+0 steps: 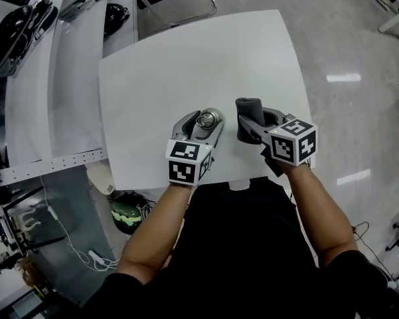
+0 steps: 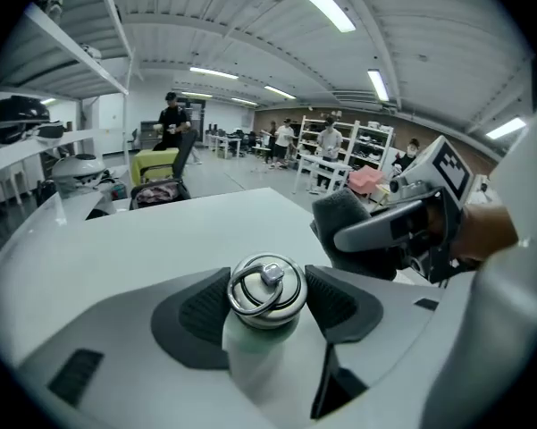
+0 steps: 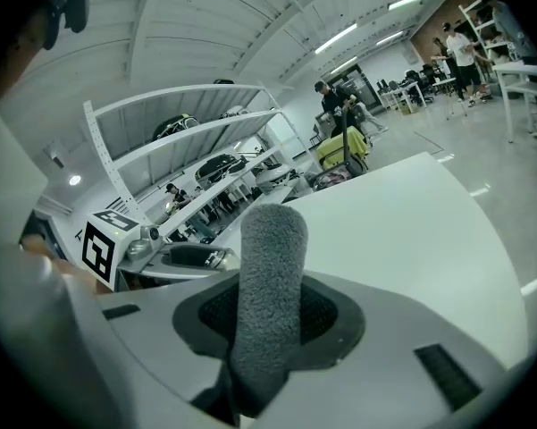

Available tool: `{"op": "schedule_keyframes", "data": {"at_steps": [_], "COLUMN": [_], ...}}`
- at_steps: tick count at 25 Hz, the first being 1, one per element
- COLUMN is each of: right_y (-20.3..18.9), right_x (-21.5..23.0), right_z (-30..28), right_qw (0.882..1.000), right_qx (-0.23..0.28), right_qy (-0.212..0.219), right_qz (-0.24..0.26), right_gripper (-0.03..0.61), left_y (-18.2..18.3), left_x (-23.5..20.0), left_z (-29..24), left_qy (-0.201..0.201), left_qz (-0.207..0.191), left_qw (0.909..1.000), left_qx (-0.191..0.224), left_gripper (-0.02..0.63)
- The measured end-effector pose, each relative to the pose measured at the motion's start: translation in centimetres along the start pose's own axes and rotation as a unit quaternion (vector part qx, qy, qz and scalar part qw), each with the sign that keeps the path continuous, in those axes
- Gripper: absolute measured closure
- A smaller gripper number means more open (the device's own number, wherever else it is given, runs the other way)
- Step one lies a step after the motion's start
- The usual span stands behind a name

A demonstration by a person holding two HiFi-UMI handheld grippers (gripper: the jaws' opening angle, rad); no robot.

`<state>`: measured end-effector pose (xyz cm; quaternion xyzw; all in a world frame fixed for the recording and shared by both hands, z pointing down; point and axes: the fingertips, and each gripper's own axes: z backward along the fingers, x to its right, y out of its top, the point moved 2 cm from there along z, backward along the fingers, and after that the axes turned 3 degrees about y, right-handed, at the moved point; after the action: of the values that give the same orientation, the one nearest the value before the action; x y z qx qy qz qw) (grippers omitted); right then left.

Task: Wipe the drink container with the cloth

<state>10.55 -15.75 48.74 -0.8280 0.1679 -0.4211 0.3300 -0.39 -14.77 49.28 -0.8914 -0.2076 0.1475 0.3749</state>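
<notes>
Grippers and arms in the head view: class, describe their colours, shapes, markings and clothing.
Both the left gripper and right gripper have light grey curved jaws with dark ribbed pads. Each carries a white cube with black square markers. The person wears a black short-sleeved top.

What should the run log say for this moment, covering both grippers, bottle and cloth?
left gripper: jaws shut on upright bottle | right gripper: jaws clamp grey cloth | cloth right of bottle, not touching
</notes>
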Motion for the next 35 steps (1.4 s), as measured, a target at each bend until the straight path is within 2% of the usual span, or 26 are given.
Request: {"op": "schedule_keyframes", "data": {"at_steps": [2,4,6,9,12,16,18,21,26,29,35], "right_y": [0.0,-0.1,-0.1,-0.1,0.0,-0.3,-0.5,-0.8,-0.7,-0.3,0.2], "right_x": [0.0,0.0,0.1,-0.3,-0.8,-1.1,-1.1,-0.9,-1.0,-1.7,-3.1], "right_z": [0.0,-0.1,-0.2,-0.4,-0.5,-0.4,-0.3,-0.3,0.1,0.0,-0.8], "right_qw": [1.0,1.0,1.0,1.0,0.999,0.999,0.999,0.999,0.998,0.998,0.996], "right_qx": [0.001,0.0,-0.001,0.0,-0.001,-0.008,-0.007,-0.007,0.0,-0.001,-0.032], "right_qy": [0.002,0.004,0.006,0.014,0.029,0.036,0.035,0.035,0.043,0.056,0.08], "right_qz": [0.0,0.0,-0.004,-0.014,-0.023,-0.024,-0.028,-0.036,-0.04,-0.033,0.01], "right_gripper": [0.465,0.465,0.465,0.465,0.465,0.465,0.465,0.465,0.465,0.465,0.465], "left_y": [-0.1,-0.4,-0.8,-1.2,-1.4,-1.4,-1.2,-1.0,-0.6,-0.6,1.1], "left_x": [0.4,0.8,1.1,1.6,1.9,2.7,3.1,3.1,2.7,2.7,2.3], "left_z": [0.1,0.2,0.5,0.9,0.9,0.4,0.2,0.0,0.0,0.4,1.9], "left_qy": [-0.045,-0.098,-0.148,-0.202,-0.23,-0.247,-0.251,-0.248,-0.224,-0.208,-0.151], "left_qz": [-0.043,-0.101,-0.163,-0.243,-0.28,-0.31,-0.32,-0.323,-0.317,-0.291,-0.227], "left_qw": [0.998,0.9896,0.9745,0.9467,0.9293,0.9142,0.9095,0.9095,0.9192,0.9325,0.9617], "left_qx": [-0.011,-0.028,-0.046,-0.064,-0.074,-0.084,-0.084,-0.083,-0.067,-0.046,0.026], "left_gripper": [0.342,0.342,0.342,0.342,0.342,0.342,0.342,0.341,0.341,0.341,0.341]}}
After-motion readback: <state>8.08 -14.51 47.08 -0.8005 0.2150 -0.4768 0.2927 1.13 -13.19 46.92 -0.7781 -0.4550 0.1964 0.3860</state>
